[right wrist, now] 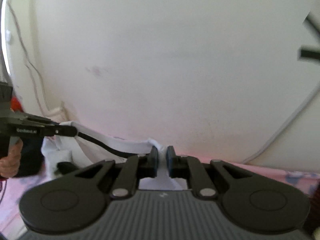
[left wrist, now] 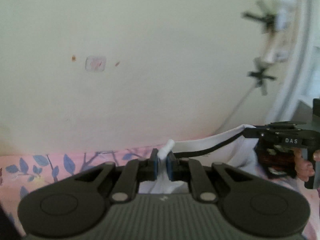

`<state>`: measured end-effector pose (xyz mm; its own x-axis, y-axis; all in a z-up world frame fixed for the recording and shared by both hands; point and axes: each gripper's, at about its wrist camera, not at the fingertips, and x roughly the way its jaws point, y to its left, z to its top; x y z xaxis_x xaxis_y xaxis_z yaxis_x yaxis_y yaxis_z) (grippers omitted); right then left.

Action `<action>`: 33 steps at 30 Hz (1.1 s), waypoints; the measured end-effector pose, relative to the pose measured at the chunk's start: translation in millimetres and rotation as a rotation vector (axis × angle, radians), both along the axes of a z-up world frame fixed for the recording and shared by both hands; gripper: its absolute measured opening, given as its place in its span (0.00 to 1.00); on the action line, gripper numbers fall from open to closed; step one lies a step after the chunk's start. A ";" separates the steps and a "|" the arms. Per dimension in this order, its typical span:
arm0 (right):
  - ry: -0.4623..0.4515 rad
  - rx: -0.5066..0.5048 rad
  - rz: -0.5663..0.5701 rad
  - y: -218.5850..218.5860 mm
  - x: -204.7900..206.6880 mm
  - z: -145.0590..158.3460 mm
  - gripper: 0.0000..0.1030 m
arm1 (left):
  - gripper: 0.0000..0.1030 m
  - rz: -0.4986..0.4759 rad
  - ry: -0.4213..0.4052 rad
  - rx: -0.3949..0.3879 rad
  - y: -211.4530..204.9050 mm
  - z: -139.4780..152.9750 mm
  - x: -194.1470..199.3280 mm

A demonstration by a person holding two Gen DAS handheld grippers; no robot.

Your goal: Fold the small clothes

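- Above the pink floral bedsheet, a white garment with a dark edge band hangs stretched between both tools, lifted clear of the sheet.
- Left hand-held gripper: clamped on a bunched white corner. Right hand-held gripper: likewise pinched on the other corner.
- Risk: each grip holds only a small tuft of cloth; pulling the hands further apart could, I judge, tug a corner free and drop that side.
- Risk: slack lower cloth hangs rumpled, so it may land creased and spoil the fold.
- Writing: "DAS" on the right tool's side, seen from the left wrist. Lettering on the left tool is too blurred to read.
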<state>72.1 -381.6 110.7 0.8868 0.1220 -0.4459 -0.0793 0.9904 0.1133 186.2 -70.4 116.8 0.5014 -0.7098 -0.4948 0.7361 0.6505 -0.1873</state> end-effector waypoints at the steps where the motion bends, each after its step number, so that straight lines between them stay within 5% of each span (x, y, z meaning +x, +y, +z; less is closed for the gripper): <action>1: -0.012 -0.008 0.007 5.6 -17.6 3.4 0.01 | 0.08 -0.009 -0.015 -0.009 8.1 3.4 -20.0; 8: -0.012 -0.060 0.053 42.2 -149.7 -4.4 0.01 | 0.08 -0.085 -0.072 -0.015 57.6 -10.6 -148.7; 14: 0.076 -0.069 0.066 75.8 -228.1 -54.9 0.01 | 0.12 -0.075 -0.026 0.055 82.5 -60.5 -213.1; 17: 0.153 -0.066 0.102 94.1 -243.7 -92.7 0.04 | 0.24 -0.073 0.024 0.089 98.0 -78.0 -218.9; 19: 0.170 -0.061 0.079 92.9 -254.4 -103.8 0.10 | 0.34 -0.079 0.039 0.044 118.4 -74.8 -221.8; 23: 0.051 0.061 -0.037 57.6 -282.5 -84.5 0.52 | 0.61 0.019 0.060 -0.110 161.3 -51.0 -204.1; 27: -0.017 0.137 -0.167 22.3 -287.3 -69.1 0.51 | 0.61 0.140 0.194 -0.158 172.6 -45.3 -155.3; 31: 0.002 0.187 -0.227 14.2 -272.4 -80.9 0.52 | 0.60 0.162 0.320 -0.087 144.3 -62.4 -107.9; 33: 0.027 0.182 -0.234 17.0 -265.4 -90.7 0.50 | 0.44 0.137 0.384 -0.061 128.4 -77.4 -93.2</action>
